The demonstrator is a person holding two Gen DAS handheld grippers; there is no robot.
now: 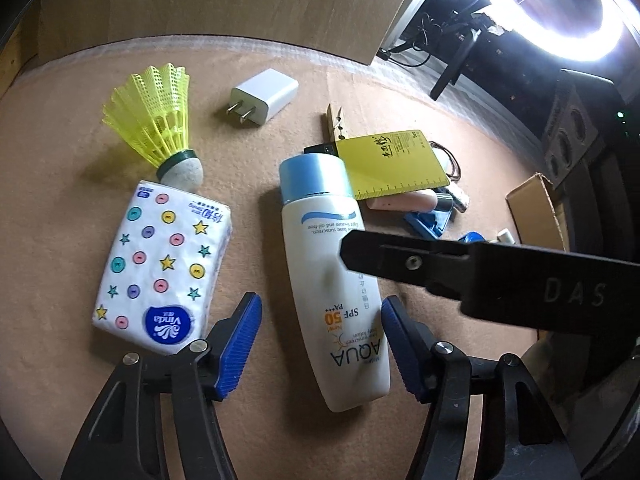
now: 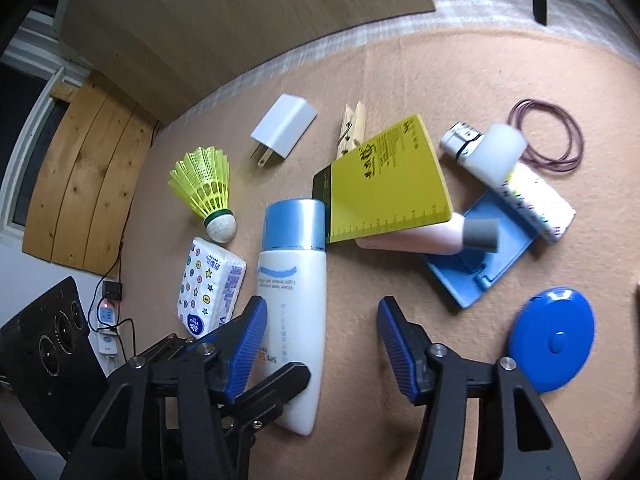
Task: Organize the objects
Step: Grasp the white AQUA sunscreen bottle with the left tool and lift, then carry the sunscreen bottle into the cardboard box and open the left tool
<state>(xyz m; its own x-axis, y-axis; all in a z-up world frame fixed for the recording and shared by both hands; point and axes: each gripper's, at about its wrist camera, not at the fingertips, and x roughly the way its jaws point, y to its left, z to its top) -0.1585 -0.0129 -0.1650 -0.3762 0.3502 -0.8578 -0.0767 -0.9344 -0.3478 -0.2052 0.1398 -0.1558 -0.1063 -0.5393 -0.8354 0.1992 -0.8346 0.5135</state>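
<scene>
Sunscreen bottle (image 1: 334,276) between spread fingers (image 1: 240,344)

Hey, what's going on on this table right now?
A person holds two blue-padded grippers over a cluttered tan table. The left gripper is open and straddles the lying white sunscreen bottle with a blue cap, not yet gripping. The right gripper hovers open beside it. The yellow shuttlecock and white charger plug lie untouched.
</scene>
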